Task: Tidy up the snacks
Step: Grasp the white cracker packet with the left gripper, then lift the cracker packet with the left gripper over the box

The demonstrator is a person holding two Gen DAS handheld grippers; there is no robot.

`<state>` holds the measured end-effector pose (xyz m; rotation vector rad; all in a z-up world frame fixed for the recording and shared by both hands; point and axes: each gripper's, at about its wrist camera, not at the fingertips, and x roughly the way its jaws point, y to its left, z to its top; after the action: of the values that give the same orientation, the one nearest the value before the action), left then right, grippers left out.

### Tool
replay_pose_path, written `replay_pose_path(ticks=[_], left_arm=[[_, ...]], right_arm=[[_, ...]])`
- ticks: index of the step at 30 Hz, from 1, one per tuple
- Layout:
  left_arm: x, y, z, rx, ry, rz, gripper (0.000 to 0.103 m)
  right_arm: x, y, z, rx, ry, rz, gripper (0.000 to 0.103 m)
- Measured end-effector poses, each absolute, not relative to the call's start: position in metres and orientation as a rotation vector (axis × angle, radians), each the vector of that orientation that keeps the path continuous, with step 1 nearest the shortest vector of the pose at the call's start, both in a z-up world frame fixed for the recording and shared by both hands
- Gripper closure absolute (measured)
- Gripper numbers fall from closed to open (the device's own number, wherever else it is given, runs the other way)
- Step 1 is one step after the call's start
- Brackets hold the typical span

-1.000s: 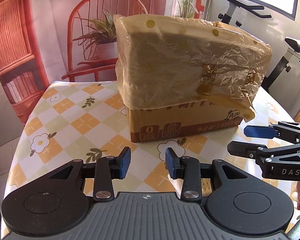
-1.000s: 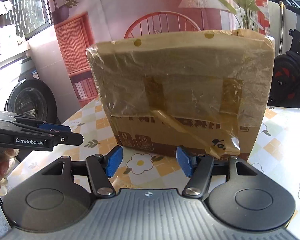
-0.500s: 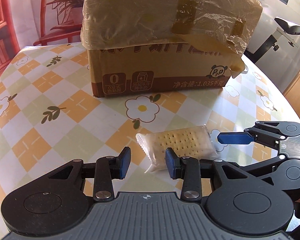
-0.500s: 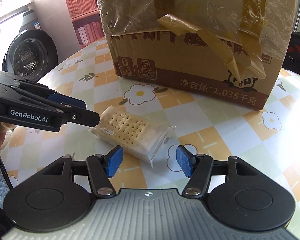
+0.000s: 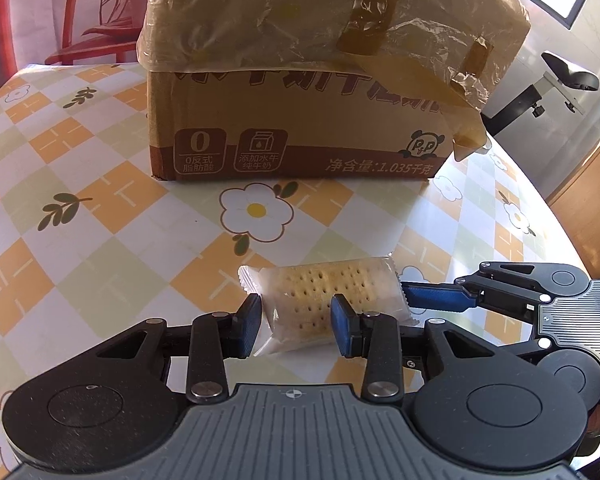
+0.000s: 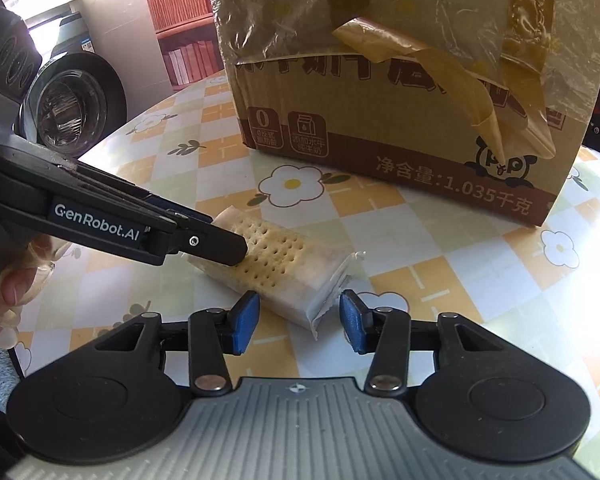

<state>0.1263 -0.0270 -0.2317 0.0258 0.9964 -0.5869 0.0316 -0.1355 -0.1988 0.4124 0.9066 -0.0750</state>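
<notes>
Left wrist view: left tongs (image 5: 294,322) straddle the cracker pack (image 5: 324,304) on the tabletop (image 5: 100,216), apart, lining up a grab; right tongs (image 6: 298,322) also apart, waiting beside the box (image 6: 400,92).

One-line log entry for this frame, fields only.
left gripper: open, straddling clear-wrapped cracker pack | right gripper: open at pack end | brown cardboard box: behind

Brown carton (image 5: 300,136), orange-green checked floral tablecloth (image 5: 100,216), pale dotted cracker packet (image 5: 328,300), blue fingers (image 5: 342,326)

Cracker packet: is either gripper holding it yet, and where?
Not yet. The cracker packet lies on the table; the open left gripper straddles one end, the open right gripper the other.
</notes>
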Motion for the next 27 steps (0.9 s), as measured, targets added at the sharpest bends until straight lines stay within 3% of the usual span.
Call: replay_pose_path(ticks=[2, 4, 11, 27], left_arm=[[0.124, -0.028, -0.230, 0.038, 0.995, -0.589, 0.067], [0.125, -0.027, -0.227, 0.029, 1.001, -0.588, 0.072], [0.120, -0.022, -0.197, 0.013, 0.919, -0.588, 0.073], [0.150, -0.059, -0.039, 0.053, 0.495, -0.595, 0.073]], right_arm=[[0.031, -0.136, -0.197, 0.418, 0.896, -0.067, 0.065], [0.030, -0.135, -0.195, 0.418, 0.897, -0.070, 0.065], [0.025, -0.137, -0.172, 0.379, 0.826, -0.083, 0.065], [0.043, -0.203, -0.036, 0.218, 0.507, -0.164, 0.065]])
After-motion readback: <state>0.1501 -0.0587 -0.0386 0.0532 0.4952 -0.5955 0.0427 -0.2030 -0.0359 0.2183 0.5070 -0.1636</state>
